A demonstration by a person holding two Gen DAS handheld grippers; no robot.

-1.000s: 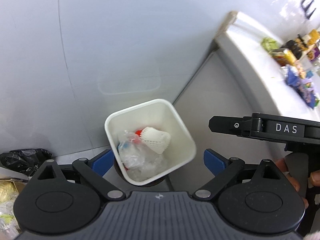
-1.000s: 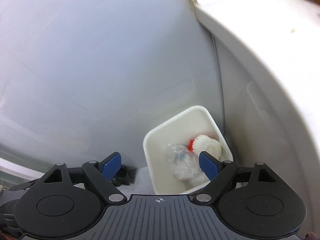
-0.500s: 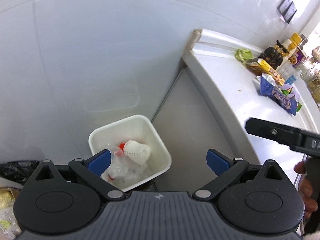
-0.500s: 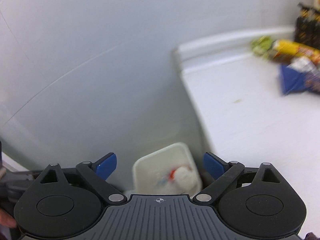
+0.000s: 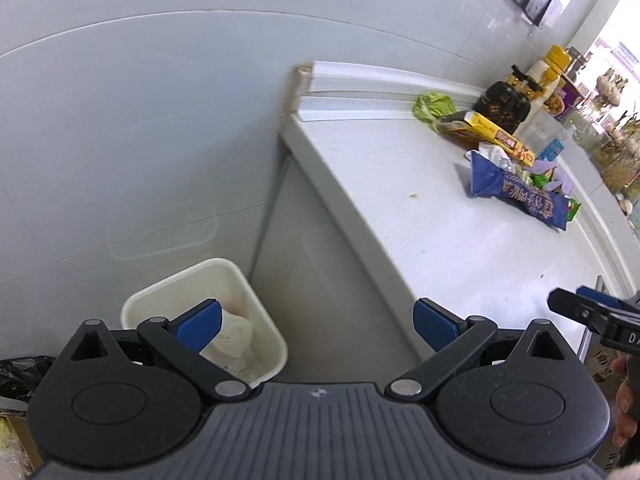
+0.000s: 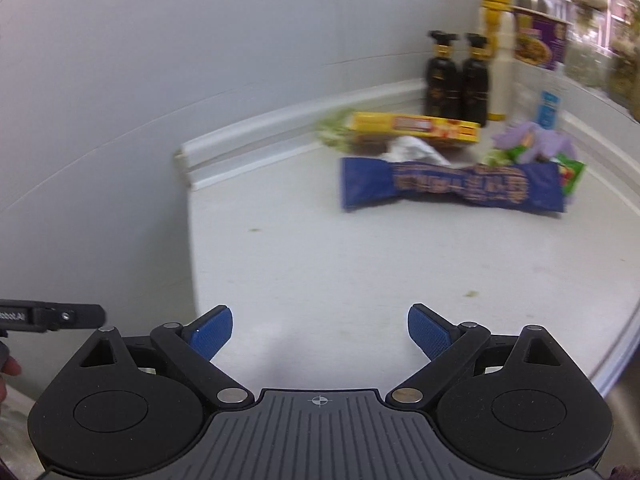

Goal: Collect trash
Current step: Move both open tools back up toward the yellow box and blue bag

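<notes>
A white bin stands on the floor in the corner by the counter, with a white foam net and other trash in it. My left gripper hangs open above the bin and the counter's side, nothing between its jaws. My right gripper is open and empty over the white counter. On the counter lie a blue wrapper, crumpled white paper, a green scrap and purple and green packets.
A yellow box, two dark bottles, a yellow-capped bottle and jars stand at the counter's back against the wall. A black bag lies on the floor at the left. A hand holds the right gripper.
Both grippers rose away from the bin. The right one swung up to the right, from over the bin to over the counter. The bin slid low in the left wrist view.
</notes>
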